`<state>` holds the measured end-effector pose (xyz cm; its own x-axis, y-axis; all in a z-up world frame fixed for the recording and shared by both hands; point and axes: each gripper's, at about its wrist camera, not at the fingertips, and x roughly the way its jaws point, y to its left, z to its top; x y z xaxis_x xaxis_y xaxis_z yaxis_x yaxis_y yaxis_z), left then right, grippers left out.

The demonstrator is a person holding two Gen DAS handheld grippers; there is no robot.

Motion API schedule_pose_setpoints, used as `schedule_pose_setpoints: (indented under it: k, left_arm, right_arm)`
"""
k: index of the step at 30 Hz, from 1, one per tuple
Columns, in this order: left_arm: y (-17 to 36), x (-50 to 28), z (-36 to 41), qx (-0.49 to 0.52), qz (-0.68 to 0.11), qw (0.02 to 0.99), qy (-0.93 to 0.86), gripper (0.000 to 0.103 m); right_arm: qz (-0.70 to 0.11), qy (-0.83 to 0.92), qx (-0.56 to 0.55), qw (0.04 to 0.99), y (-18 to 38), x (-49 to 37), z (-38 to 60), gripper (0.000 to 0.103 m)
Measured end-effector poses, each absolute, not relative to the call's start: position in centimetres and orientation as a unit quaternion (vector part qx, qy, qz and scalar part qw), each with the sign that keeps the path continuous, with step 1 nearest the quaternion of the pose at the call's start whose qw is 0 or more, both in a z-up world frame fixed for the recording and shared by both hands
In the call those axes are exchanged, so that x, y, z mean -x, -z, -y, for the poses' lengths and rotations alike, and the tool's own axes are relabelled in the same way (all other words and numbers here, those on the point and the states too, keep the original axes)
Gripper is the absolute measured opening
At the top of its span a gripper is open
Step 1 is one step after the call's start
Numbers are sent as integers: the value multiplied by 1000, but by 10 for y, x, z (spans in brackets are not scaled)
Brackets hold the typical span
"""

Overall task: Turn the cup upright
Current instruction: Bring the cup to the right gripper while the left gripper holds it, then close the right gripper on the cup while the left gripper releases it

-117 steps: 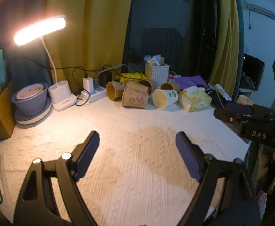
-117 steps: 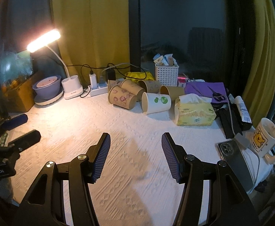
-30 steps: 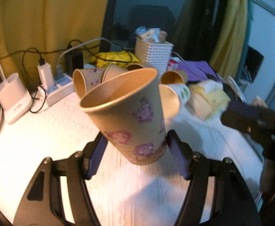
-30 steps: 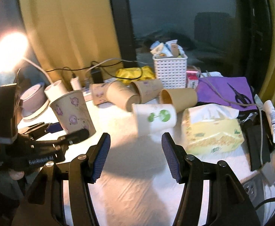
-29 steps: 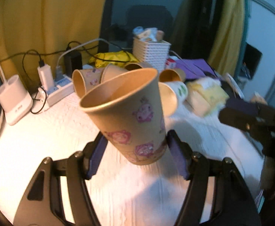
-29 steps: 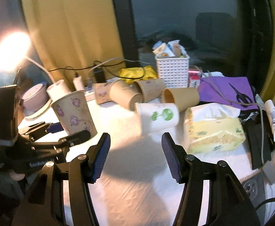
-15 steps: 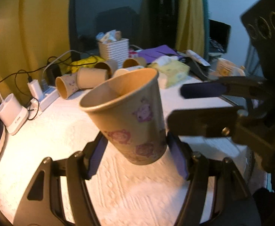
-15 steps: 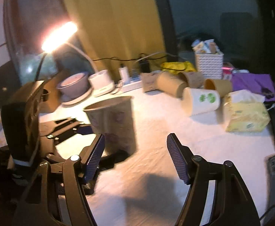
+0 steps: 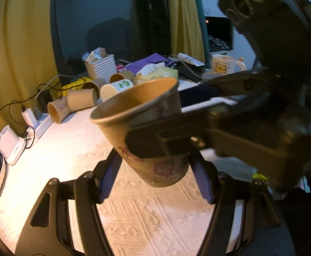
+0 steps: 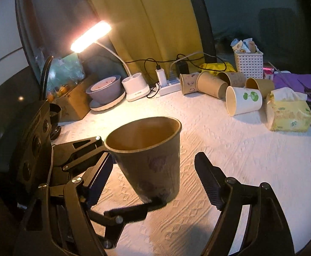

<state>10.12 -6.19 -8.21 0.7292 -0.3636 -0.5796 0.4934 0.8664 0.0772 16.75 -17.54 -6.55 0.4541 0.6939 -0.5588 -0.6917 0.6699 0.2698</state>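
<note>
My left gripper (image 9: pixel 155 177) pinches the brown paper cup (image 9: pixel 147 128) near its base, mouth up and tilted, above the middle of the white tablecloth (image 10: pixel 240 149). My right gripper (image 10: pixel 153 175) has its fingers spread around the cup's sides, the right pad clear of it.

L gripper (image 9: pixel 155 177) clamps tilted paper cup (image 9: pixel 142 128); R gripper (image 9: pixel 161 123) fingers straddle it.

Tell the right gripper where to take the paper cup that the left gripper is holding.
Grip the paper cup mid-wall, above the left gripper at its base. Keep the right gripper level, coming from its own side: the cup is mouth-up, slightly tilted, its upper wall bare.
</note>
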Motion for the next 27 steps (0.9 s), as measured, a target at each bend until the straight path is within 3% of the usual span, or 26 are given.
schedule_pose_setpoints:
  k: [11,20,27]
  left_arm:
    - [82,-82,77,-134,-272,919,253,66]
    - [86,-86,76,-127,-280,917,256,66]
    - [92,-96,68,-104,-297,914,256,67]
  right_arm:
    - [-335,-425,-18,841,67,-161,184,81]
    - [-342,-421,-20,840,72,-168,187,69]
    - [-351,-417,-21,838,77,-176,182,69]
